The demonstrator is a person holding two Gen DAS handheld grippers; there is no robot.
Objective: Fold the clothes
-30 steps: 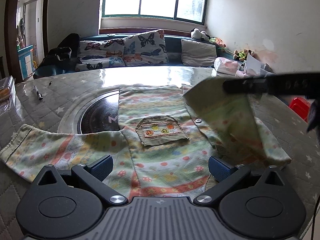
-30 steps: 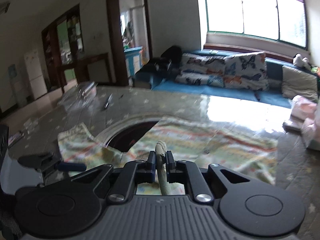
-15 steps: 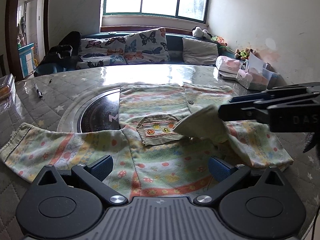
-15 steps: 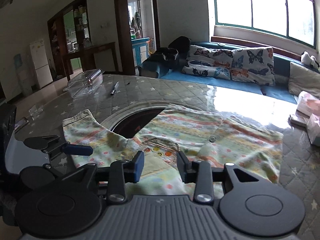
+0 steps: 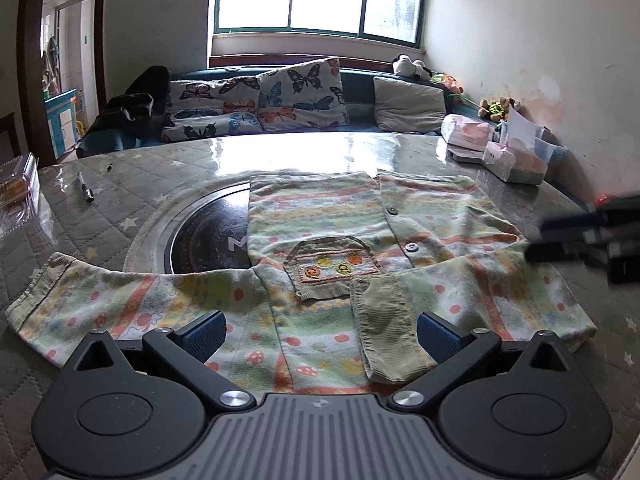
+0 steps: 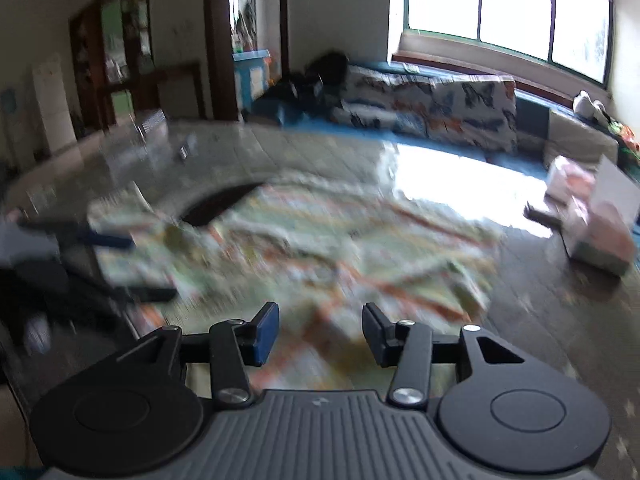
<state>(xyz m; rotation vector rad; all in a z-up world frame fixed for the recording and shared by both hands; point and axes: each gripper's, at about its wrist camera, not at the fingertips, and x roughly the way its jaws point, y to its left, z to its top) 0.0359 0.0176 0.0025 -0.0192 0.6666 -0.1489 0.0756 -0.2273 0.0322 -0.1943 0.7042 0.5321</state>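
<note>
One garment, a child's striped cardigan (image 5: 360,248), lies face up on the quilted worktop (image 5: 120,184), partly covering the dark round hotplate (image 5: 208,240) set in it. Places below are taken from the cardigan's embroidered pocket (image 5: 332,268).

- Left of the pocket: the left sleeve (image 5: 100,304) lies spread flat, its ribbed cuff toward the worktop's near left; a pen (image 5: 85,187) lies well beyond it.
- Near side of the pocket: left tool (image 5: 320,334), fingers spread wide, holding nothing, low over the hem.
- Just right of the pocket: the right sleeve is folded across the front, its ribbed cuff (image 5: 384,336) resting between the left tool's fingers.
- Far right of the pocket: right tool (image 6: 318,338), parted and empty; its own view is smeared, so its height above the cloth is probably low but uncertain.

Risks: the folded sleeve lies loose, so a brush from either tool could flip it back; dragging the hem could bunch the front.

Room: bare worktop left and beyond; tissue boxes (image 5: 516,160) crowd the far right; near edge close.
</note>
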